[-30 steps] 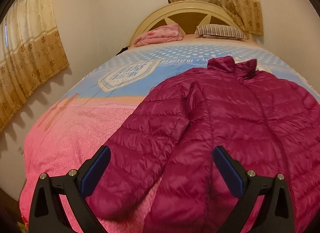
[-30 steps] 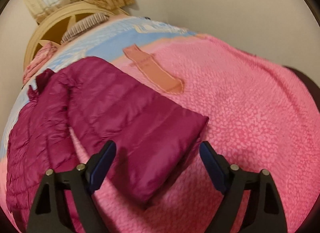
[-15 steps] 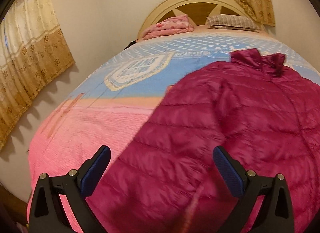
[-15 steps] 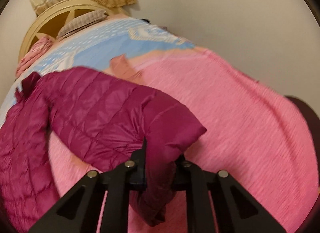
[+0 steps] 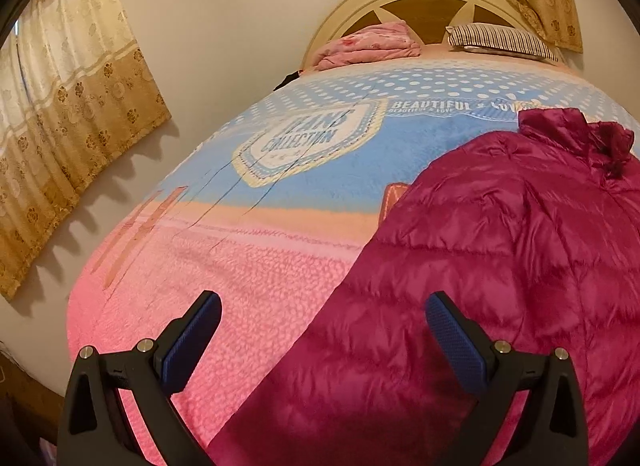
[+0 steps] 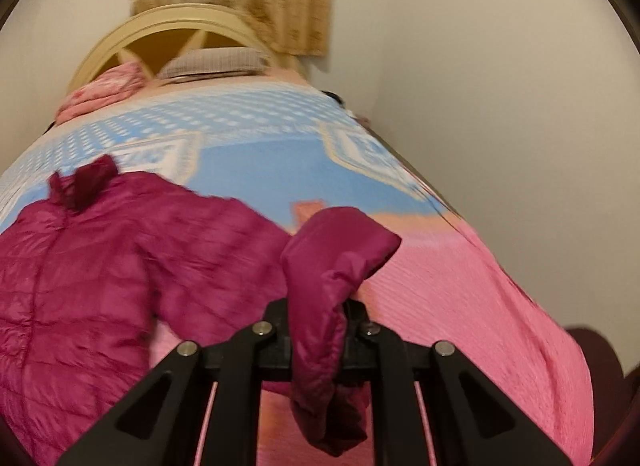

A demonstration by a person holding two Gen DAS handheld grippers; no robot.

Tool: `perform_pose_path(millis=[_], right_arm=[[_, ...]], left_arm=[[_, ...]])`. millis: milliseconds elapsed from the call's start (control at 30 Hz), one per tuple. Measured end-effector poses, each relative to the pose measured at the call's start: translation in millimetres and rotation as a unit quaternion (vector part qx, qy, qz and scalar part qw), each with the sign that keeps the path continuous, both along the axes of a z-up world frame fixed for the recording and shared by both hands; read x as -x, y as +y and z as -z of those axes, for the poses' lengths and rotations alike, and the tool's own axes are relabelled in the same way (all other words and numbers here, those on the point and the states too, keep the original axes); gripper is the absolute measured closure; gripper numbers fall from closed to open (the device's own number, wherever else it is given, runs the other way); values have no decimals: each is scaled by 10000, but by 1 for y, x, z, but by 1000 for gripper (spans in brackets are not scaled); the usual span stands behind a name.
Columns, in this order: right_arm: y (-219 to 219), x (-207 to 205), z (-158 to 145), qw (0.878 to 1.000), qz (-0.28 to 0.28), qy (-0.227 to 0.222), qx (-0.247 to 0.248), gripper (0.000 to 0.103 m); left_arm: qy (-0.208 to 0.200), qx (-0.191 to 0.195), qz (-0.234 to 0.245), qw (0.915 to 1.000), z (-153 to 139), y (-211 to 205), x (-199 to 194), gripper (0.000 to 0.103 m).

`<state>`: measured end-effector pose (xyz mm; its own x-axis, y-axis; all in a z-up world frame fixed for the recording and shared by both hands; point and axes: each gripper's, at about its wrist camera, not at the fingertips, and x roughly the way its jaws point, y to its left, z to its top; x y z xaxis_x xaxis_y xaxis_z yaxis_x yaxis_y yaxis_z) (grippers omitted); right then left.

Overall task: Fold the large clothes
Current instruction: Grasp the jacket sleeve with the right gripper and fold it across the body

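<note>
Magenta quilted jacket (image 5: 500,246) is spread on the pink-and-blue bedspread (image 5: 248,266). Its sleeve cuff (image 6: 324,286) is pinched and lifted by the right gripper (image 6: 318,330), jaws closed on it. The left gripper (image 5: 320,330) is held wide open above the jacket's edge, nothing gripped.

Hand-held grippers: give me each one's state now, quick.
Left hand-held gripper: open, holding nothing, over the jacket edge.
Right hand-held gripper: shut on the jacket's sleeve.
</note>
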<state>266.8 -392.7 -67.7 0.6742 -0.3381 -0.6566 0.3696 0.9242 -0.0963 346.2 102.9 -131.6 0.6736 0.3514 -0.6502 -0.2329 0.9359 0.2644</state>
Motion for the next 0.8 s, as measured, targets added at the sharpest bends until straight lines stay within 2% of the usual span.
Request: perform_pose_path(millis=[333,500,633,800], right_arm=[[108,-61,5,9938,-1089,9,227,90],[160,-78,10,9873,-1540,83,381,90],[200,-93,22,9814,-1855,198,448,90],[245,-104,40,9733,-2199,334,571,90]], left_arm=[[63,154,71,9998,8,-10,-24,1],[113,141,-22,9998,13,10,-25,1],[77,12,-278,9996,14,36,-18,1],[66,116,-623,9980,21,69,-8,1]])
